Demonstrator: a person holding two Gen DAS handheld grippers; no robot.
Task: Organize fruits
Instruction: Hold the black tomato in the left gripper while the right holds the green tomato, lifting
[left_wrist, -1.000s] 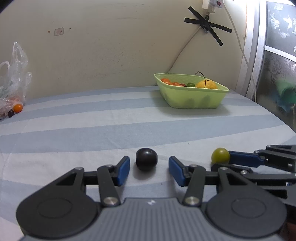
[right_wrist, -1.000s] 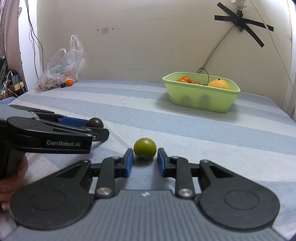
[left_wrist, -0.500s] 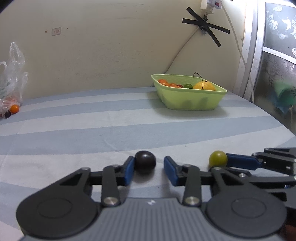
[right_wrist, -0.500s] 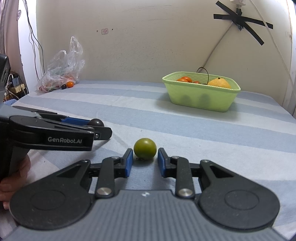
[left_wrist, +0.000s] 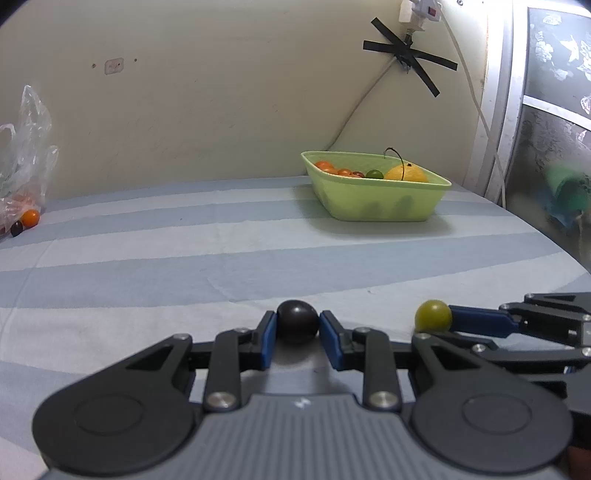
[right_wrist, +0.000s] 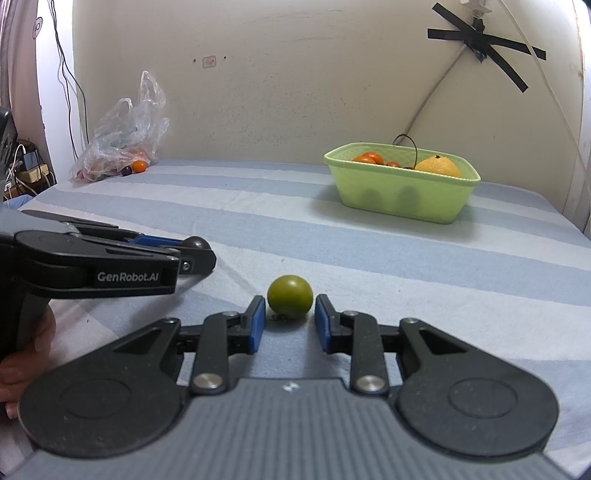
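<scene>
**Two grippers, two fruits, open cloth up to the basket**

The left gripper (left_wrist: 297, 331) has just been closing and now clamps the dark fruit (left_wrist: 297, 325) between its blue pads, both touching it. The fruit sits on the striped cloth (left_wrist: 184, 258), near its front edge. Just to its right, the right gripper (right_wrist: 290, 320) straddles the green fruit (right_wrist: 290, 300). A thin gap shows on each side in its own view, so its pads flank the fruit; I cannot tell whether they press it. In the left view one blue pad of the right gripper lies against the green fruit's right side.

The two grippers lie side by side, close but apart. A hand (right_wrist: 26, 354) holds the left one at its grip.

The green basket (left_wrist: 373, 206) stands far back and to the right, near the wall, with small red-orange fruits, a green one and a large yellow fruit inside. Bare cloth lies between it and the grippers.

At the far left a plastic bag (right_wrist: 125, 136) leans by the wall, with an orange fruit (right_wrist: 139, 165) and a dark one just beside it on the cloth. A cable is taped to the wall above the basket.
</scene>
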